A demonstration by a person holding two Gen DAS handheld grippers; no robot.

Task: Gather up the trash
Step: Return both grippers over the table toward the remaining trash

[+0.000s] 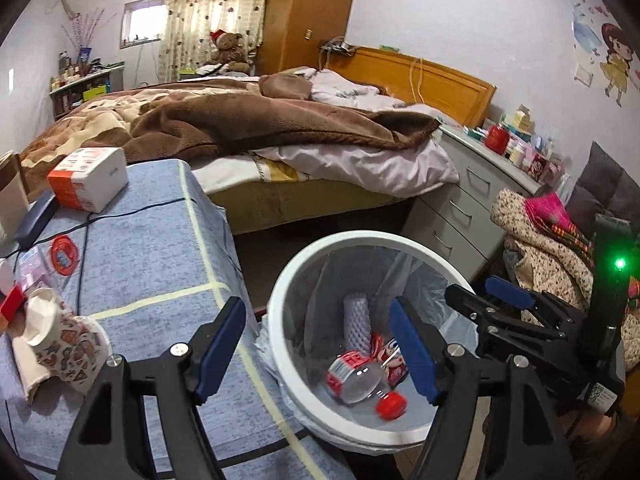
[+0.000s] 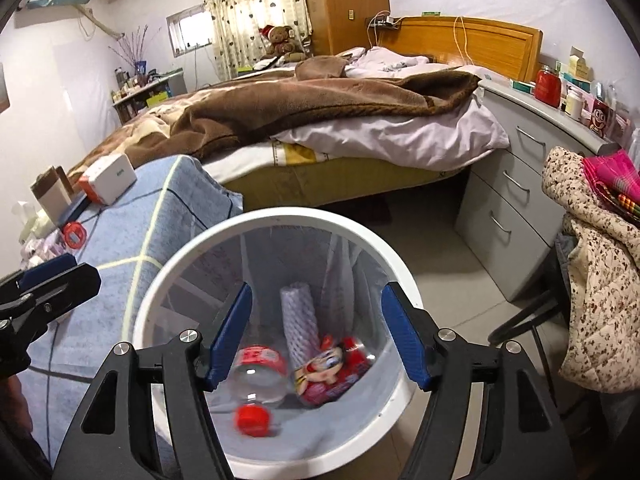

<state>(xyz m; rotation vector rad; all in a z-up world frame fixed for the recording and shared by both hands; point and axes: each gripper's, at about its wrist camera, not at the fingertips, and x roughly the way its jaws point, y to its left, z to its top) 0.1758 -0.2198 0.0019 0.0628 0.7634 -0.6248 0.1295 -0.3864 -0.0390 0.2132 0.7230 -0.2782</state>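
A white trash bin (image 1: 280, 292) (image 2: 168, 264) with a clear liner stands on the floor beside the blue-covered table (image 1: 152, 264). Inside it lie a clear plastic bottle (image 1: 356, 380) (image 2: 256, 380) with a red cap, a white foam net sleeve (image 1: 357, 324) (image 2: 298, 320) and a red snack wrapper (image 1: 394, 360) (image 2: 332, 372). My left gripper (image 1: 320, 354) is open and empty over the bin's left rim. My right gripper (image 2: 316, 338) is open and empty above the bin's mouth; it also shows in the left wrist view (image 1: 480, 292). A crumpled paper cup (image 1: 60, 340) lies on the table.
On the table are an orange-and-white box (image 1: 88, 180) (image 2: 108, 178), a red round item (image 1: 64, 254) (image 2: 74, 235) and a black cable (image 1: 84, 240). A bed (image 1: 260, 128) stands behind. Grey drawers (image 1: 460, 204) (image 2: 516, 200) and a chair with clothes (image 2: 592, 264) are at right.
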